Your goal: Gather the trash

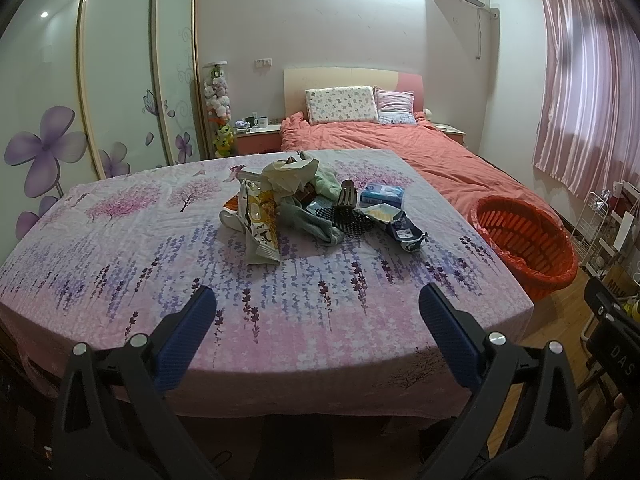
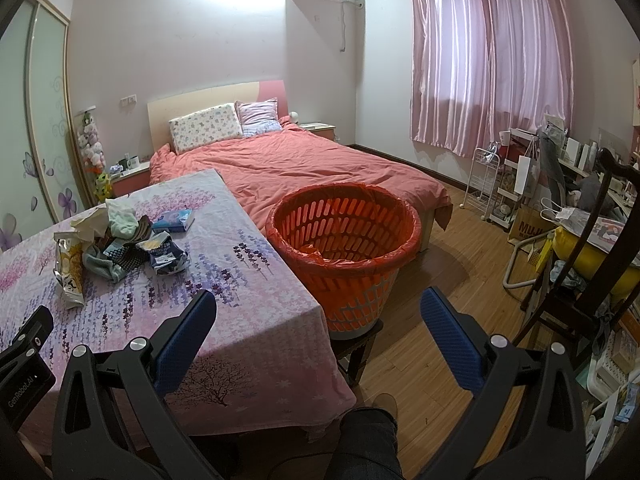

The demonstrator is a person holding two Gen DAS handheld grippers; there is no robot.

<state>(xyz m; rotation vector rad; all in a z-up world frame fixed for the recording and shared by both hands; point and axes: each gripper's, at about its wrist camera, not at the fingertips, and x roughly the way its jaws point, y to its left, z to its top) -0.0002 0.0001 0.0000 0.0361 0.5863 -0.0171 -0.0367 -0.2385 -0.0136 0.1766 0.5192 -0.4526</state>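
A heap of trash and clutter sits mid-table on the floral cloth: a yellow snack bag (image 1: 260,220), crumpled cream paper (image 1: 290,172), a dark blue wrapper (image 1: 406,232), a blue tissue pack (image 1: 382,195), green cloth (image 1: 316,220) and a black hairbrush (image 1: 346,216). The heap also shows in the right wrist view (image 2: 120,240). An orange basket (image 2: 344,240) with a red liner stands on a stool right of the table; it shows in the left wrist view (image 1: 524,240) too. My left gripper (image 1: 316,312) is open and empty over the table's near edge. My right gripper (image 2: 318,312) is open and empty, near the basket.
The table (image 1: 120,280) has a pink and purple cloth. A bed with a coral quilt (image 2: 300,168) lies behind. A wardrobe (image 1: 120,80) is on the left. A wire rack (image 2: 486,184), a chair and cluttered shelves (image 2: 580,220) line the right. My leg (image 2: 366,440) shows below.
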